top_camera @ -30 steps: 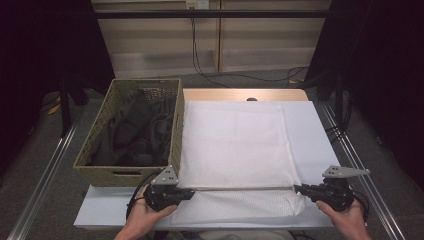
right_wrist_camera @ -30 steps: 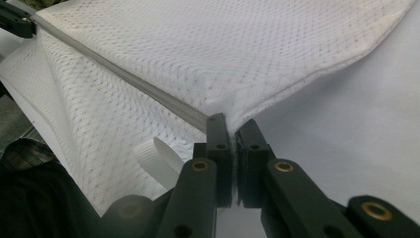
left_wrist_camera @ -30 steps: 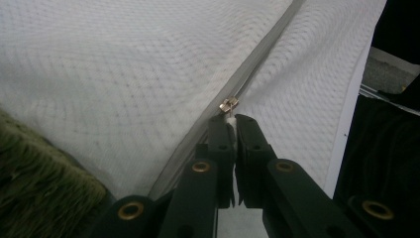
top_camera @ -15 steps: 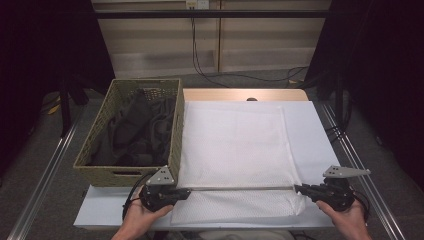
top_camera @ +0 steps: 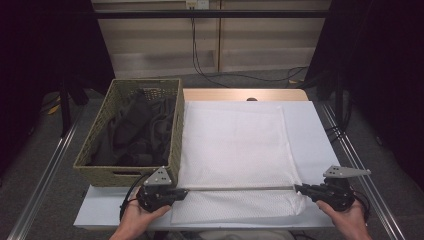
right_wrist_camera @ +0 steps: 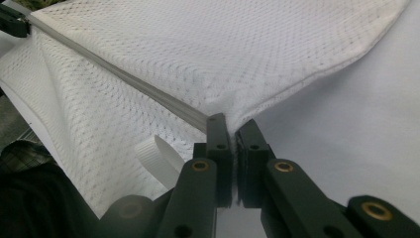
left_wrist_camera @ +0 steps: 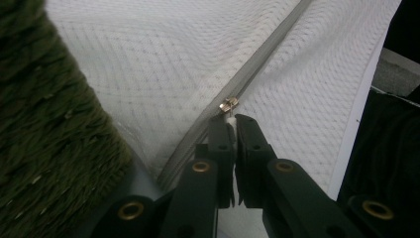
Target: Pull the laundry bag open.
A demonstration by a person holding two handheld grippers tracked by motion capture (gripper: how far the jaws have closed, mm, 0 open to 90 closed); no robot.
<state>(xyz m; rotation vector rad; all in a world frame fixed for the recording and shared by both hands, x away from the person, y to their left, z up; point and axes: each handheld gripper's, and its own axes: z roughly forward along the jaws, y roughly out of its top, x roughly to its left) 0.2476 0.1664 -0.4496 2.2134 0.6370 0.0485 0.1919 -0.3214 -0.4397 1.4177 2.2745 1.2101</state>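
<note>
A white mesh laundry bag [top_camera: 235, 145] lies flat on the table, with its grey zipper [top_camera: 240, 189] running along the near side. My left gripper [top_camera: 184, 191] is at the zipper's left end. In the left gripper view its jaws [left_wrist_camera: 232, 119] are shut on the white pull tab just below the metal slider [left_wrist_camera: 228, 104]. My right gripper [top_camera: 298, 188] is at the zipper's right end. In the right gripper view it [right_wrist_camera: 232, 124] is shut on the bag's edge where the zipper [right_wrist_camera: 114, 74] ends. A white ribbed loop [right_wrist_camera: 156, 153] sticks out beside it.
A woven green basket [top_camera: 131, 172] holding dark clothes [top_camera: 140, 130] stands on the table's left side, right behind my left gripper and touching the bag's left edge. The white table [top_camera: 310, 135] has bare room right of the bag. Metal rails run along both sides.
My left gripper has shifted slightly to the left along the zipper line. The right gripper has stayed where it was, and the bag lies as before.
</note>
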